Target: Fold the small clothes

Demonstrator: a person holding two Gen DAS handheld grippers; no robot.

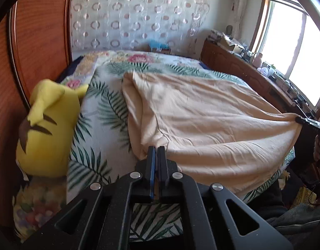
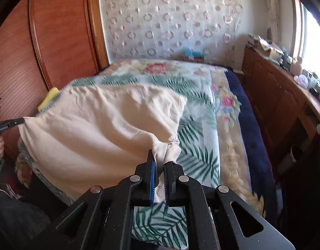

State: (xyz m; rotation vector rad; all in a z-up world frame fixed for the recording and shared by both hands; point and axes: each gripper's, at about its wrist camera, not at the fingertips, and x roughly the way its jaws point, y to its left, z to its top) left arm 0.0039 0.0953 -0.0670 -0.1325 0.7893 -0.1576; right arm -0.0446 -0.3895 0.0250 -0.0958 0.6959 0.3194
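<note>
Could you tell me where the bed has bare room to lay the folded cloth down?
The bedspread lies bare between the peach cloth and the blue edge, and again beyond the cloth toward the curtain. The headboard side is crowded by the yellow plush toy; the wooden counter is cluttered.

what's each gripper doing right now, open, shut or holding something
Left gripper: shut on an edge of the peach cotton garment.
Right gripper: shut on a bunched corner of the same garment.
</note>
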